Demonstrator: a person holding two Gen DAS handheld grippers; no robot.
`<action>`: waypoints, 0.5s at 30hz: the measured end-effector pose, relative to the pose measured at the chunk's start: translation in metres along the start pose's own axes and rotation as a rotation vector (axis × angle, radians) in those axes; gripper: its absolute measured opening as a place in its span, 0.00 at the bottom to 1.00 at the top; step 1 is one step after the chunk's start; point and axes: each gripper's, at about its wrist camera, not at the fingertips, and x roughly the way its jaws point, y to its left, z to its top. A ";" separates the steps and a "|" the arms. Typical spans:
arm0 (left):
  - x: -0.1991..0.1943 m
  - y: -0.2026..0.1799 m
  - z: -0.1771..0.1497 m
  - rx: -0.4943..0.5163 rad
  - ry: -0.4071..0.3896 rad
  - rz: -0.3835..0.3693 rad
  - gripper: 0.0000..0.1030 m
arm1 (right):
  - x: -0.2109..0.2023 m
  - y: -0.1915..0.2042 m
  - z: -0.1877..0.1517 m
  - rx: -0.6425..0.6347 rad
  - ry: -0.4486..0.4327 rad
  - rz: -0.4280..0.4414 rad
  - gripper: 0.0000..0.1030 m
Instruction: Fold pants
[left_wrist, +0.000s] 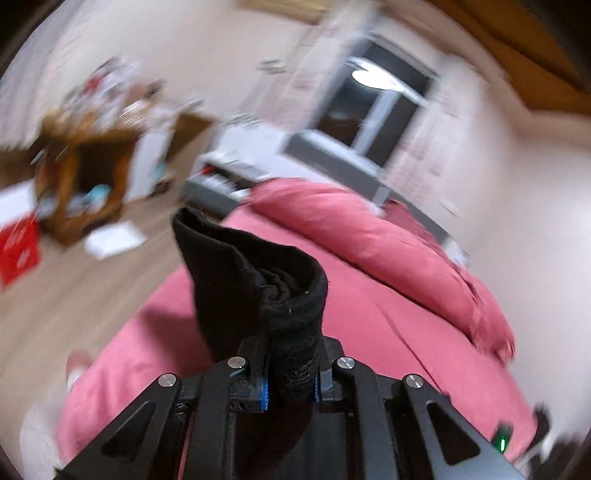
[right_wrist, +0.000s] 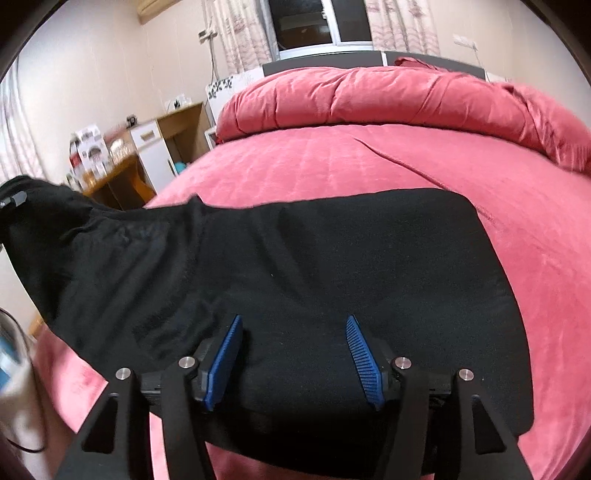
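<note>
The black pants (right_wrist: 332, 266) lie spread on the pink bed (right_wrist: 369, 162), their left end lifted off the bed toward the upper left. My left gripper (left_wrist: 291, 376) is shut on a bunched end of the pants (left_wrist: 258, 280) and holds it in the air above the bed (left_wrist: 369, 325); it shows in the right wrist view at the far left (right_wrist: 14, 201). My right gripper (right_wrist: 295, 332) is open, its blue pads (right_wrist: 225, 354) just above the flat part of the pants, holding nothing.
A rolled pink duvet (right_wrist: 388, 96) lies across the head of the bed. A wooden desk with clutter (right_wrist: 110, 166) and a white cabinet (right_wrist: 155, 151) stand left of the bed. Wooden floor with a red bag (left_wrist: 18, 251) lies beyond.
</note>
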 end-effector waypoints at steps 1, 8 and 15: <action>-0.001 -0.014 -0.001 0.044 -0.003 -0.024 0.14 | -0.004 -0.005 0.002 0.035 -0.008 0.024 0.58; 0.013 -0.099 -0.015 0.207 0.047 -0.205 0.14 | -0.020 -0.028 0.011 0.161 -0.063 0.044 0.58; 0.045 -0.171 -0.043 0.290 0.152 -0.361 0.14 | -0.040 -0.062 0.023 0.322 -0.123 0.057 0.58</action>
